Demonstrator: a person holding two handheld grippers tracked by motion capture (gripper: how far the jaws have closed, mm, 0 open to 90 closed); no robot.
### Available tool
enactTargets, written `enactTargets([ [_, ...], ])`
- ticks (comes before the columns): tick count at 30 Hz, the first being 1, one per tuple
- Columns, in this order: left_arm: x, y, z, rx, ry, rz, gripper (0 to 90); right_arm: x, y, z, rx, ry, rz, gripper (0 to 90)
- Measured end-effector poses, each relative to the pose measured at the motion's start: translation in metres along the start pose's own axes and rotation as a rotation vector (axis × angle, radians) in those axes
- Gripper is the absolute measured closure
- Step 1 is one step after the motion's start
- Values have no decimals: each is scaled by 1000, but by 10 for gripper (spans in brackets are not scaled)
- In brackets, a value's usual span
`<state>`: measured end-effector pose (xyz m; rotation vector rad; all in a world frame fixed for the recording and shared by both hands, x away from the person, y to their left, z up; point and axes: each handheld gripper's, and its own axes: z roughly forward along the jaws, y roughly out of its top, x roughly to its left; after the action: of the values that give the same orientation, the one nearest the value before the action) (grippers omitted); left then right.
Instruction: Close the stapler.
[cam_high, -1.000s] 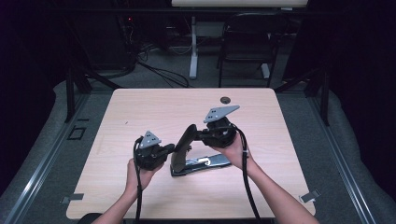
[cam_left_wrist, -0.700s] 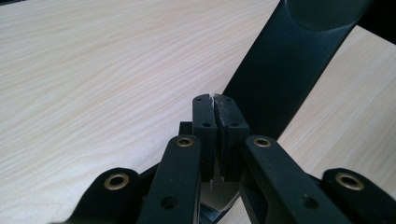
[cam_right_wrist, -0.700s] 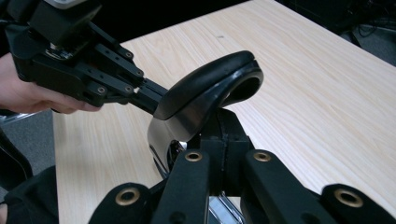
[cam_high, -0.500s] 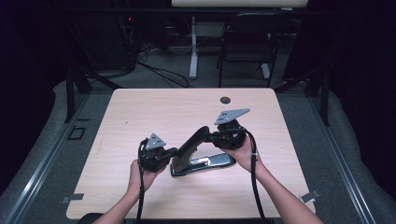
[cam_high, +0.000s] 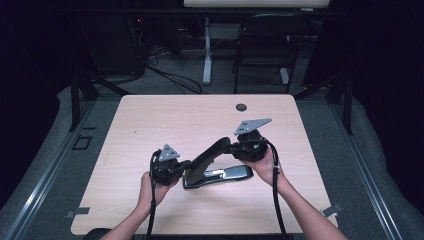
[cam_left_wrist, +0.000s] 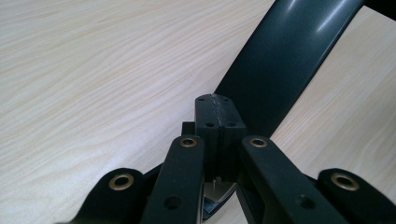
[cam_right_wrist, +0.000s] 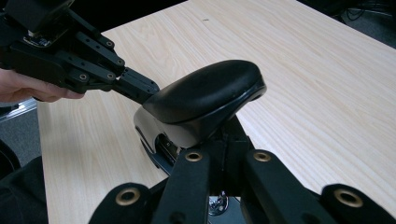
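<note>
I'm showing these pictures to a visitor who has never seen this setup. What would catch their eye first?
Most striking is the big black stapler near the front middle of the pale wooden table, its top arm swung up at a slant above its shiny base. The right gripper meets the raised end of that arm, while the left gripper is at the stapler's low hinged end. Around the table everything is dark.

One large black-and-silver metal stapler (cam_high: 215, 167) lies on the pale wooden table (cam_high: 175, 120). Two black hand-held grippers flank the stapler: the left gripper (cam_high: 181, 166) and the right gripper (cam_high: 234, 148). One small dark round grommet (cam_high: 241, 107) sits beyond the stapler.
</note>
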<state>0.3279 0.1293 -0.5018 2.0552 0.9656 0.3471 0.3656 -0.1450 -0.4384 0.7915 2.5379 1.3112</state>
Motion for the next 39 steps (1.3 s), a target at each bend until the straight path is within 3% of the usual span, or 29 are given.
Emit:
enactTargets([
  [24,-5,-1,6,17,-1,23,899,-8,-22,-7,45,-62,17,900],
  [39,-11,-2,11,39,0,49,898,-19,-45,-9,115,-105,14,900],
])
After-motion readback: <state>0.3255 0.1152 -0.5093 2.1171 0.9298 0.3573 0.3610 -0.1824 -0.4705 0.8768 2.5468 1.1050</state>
